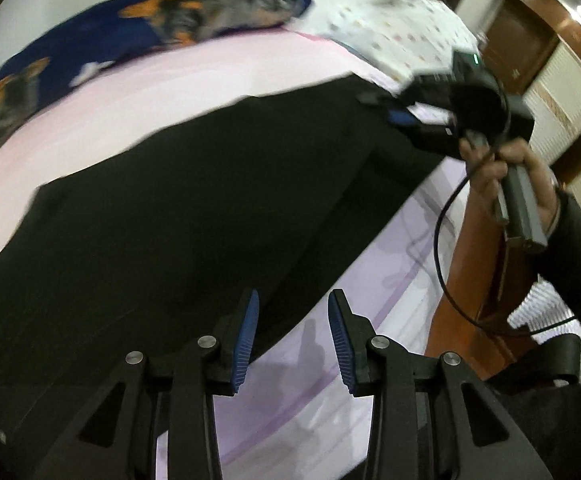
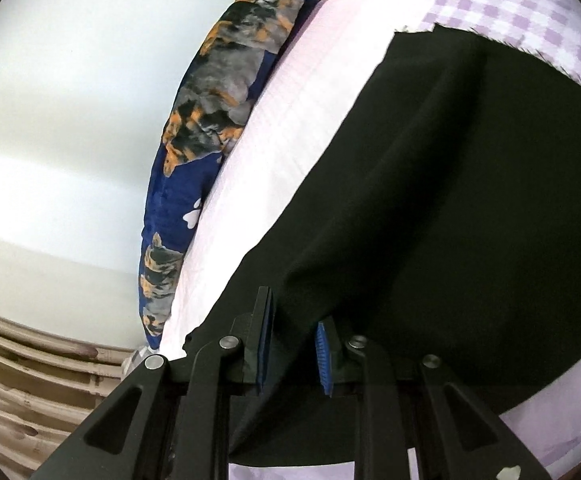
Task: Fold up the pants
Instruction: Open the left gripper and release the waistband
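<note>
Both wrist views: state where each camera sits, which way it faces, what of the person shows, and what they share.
Left wrist: on the left gripper, facing down across the black pants; jaws open and empty; the person's hand holding the right gripper shows.
Right wrist: on the right gripper, facing along the pants; cloth lies between its jaws.
Shared: pants, pink bedsheet, dog-print pillow.

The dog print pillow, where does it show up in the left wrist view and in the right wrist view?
Left wrist view: the dog print pillow curves along the upper left, beyond the pink sheet.
Right wrist view: the pillow runs from top centre down to lower left, against the white wall.
Shared landmark: the black pants, lying on the sheet on the pillow's near side.
</note>
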`<state>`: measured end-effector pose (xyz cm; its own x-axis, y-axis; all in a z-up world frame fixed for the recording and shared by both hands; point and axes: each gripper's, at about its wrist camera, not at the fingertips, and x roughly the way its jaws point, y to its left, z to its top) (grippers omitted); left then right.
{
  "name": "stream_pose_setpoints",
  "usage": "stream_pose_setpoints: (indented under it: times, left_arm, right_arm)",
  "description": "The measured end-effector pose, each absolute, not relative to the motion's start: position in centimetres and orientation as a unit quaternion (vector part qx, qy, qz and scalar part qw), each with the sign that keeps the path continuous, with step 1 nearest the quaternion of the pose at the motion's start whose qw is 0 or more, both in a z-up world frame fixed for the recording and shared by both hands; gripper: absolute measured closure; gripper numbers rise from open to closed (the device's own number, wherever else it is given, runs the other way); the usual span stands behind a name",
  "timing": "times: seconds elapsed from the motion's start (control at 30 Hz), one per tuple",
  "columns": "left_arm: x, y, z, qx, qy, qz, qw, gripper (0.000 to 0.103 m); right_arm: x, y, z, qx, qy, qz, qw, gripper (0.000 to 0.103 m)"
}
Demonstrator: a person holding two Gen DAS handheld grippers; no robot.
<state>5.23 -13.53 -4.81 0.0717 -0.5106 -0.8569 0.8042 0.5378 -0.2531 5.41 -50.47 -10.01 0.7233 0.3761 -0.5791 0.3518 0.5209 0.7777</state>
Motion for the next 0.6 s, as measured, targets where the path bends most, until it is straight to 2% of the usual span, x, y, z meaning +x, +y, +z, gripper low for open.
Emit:
stream_pose_setpoints:
  times: [0.17,0.23,0.3,0.4,0.6]
  left_arm:
    - [5.7,-16.0,-5.9,0.146,0.493,-0.446,0.733,0.066]
    - [6.2,-16.8,-6.7,0.137,0.5,-0.445,0.73,0.068]
    - [6.5,-17.3,-7.5,0.129,0.507,-0.445,0.727,0.084]
    - [6.8,-16.9,-8.2,0.111,0.516,-0.443,0.725,0.089]
    - [6.6,-16.5,-8.7,0.098,0.516,-0.439,0.729,0.09]
  right_arm:
    - [5.5,-51.0,-10.1,0.5,0.371,0.009,0.783,0.083]
    - [5.2,-51.1,-10.3,0.506,0.371,0.008,0.779,0.083]
    - [4.9,-51.2,-10.5,0.512,0.372,0.004,0.774,0.082]
    - [4.4,-51.4,-11.3,0.525,0.373,-0.006,0.765,0.082]
    - [5.7,-51.5,-10.5,0.501,0.381,-0.033,0.776,0.079]
